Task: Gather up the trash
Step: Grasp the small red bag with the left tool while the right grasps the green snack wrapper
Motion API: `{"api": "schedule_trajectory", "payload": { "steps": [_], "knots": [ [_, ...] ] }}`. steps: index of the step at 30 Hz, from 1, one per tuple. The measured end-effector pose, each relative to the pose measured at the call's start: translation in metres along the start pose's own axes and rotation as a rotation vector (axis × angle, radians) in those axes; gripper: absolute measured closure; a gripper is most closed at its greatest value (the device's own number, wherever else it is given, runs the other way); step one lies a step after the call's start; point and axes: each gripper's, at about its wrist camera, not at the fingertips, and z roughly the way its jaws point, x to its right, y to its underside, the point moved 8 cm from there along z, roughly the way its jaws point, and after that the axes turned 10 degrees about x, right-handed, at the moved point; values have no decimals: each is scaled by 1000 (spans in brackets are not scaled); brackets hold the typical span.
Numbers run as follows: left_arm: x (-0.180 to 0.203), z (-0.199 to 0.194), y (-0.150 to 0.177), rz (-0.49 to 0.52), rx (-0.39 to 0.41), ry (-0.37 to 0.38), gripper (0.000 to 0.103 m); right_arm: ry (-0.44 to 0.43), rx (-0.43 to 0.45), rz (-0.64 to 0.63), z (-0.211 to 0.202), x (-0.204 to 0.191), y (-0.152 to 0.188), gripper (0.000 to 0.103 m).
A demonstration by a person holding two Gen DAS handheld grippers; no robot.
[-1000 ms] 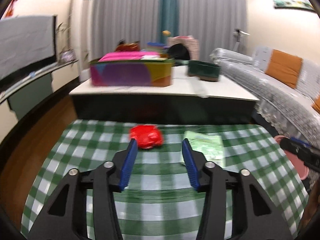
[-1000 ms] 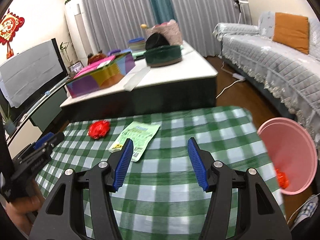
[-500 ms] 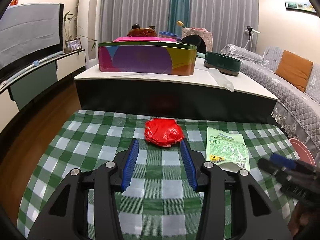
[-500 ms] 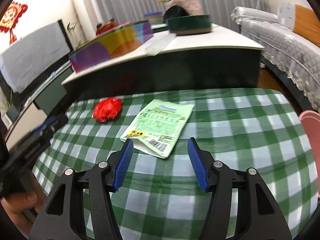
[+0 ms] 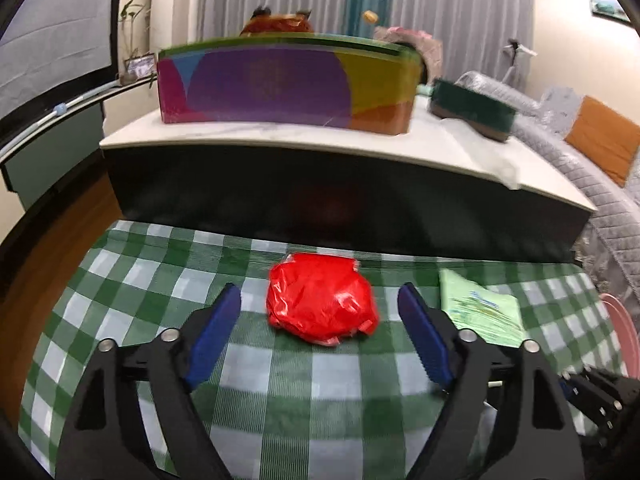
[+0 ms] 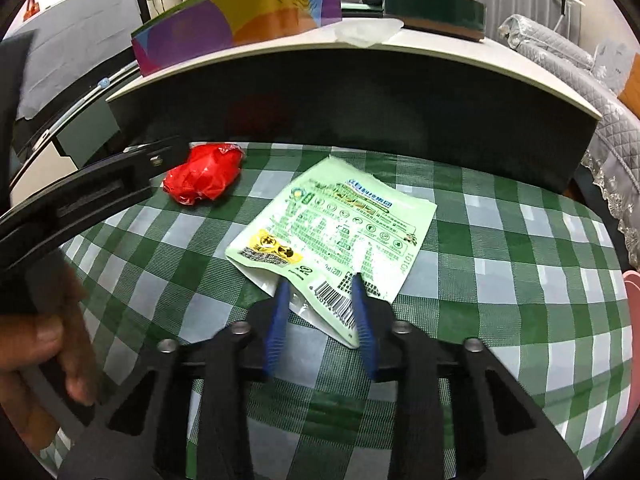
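Left gripper [image 5: 320, 312]: jaws just been opening, standing spread wide, gripping nothing.
Red wrapper [image 5: 322, 298]: lying crumpled on checked cloth [image 5: 120, 292], sitting between the spread pads, touching neither.
Right gripper [image 6: 318, 296]: jaws just been closing, narrowed around near edge of green packet [image 6: 336, 232]; pressing or not, cannot tell.
Green packet: lying flat on cloth, at 3 o'clock from red wrapper.
Pink bin [image 5: 624, 340]: showing only its rim, at 3 o'clock edge.
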Motion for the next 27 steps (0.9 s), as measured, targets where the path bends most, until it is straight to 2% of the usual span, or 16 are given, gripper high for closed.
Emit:
{"api": "schedule_trajectory", "payload": {
  "steps": [5,8,13,16,27],
  "knots": [
    [-5,24,10,-20,-84,-38,23,-26,-1,-7,3,-2,-1,89],
    [-6,29,15,-28,-105,-47,23,-35,5,-5,2,-2,-3,94],
    [-4,31,18,-24,-133,-44,24,-42,30,-14,-7,-6,-5,98],
    [-4,32,19,-36,-142,-20,35,-38,39,-14,-14,-3,-5,100],
    [-3,1,25,-59,-131,-10,38,-10,91,35,-53,23,-7,102]
  ]
}}
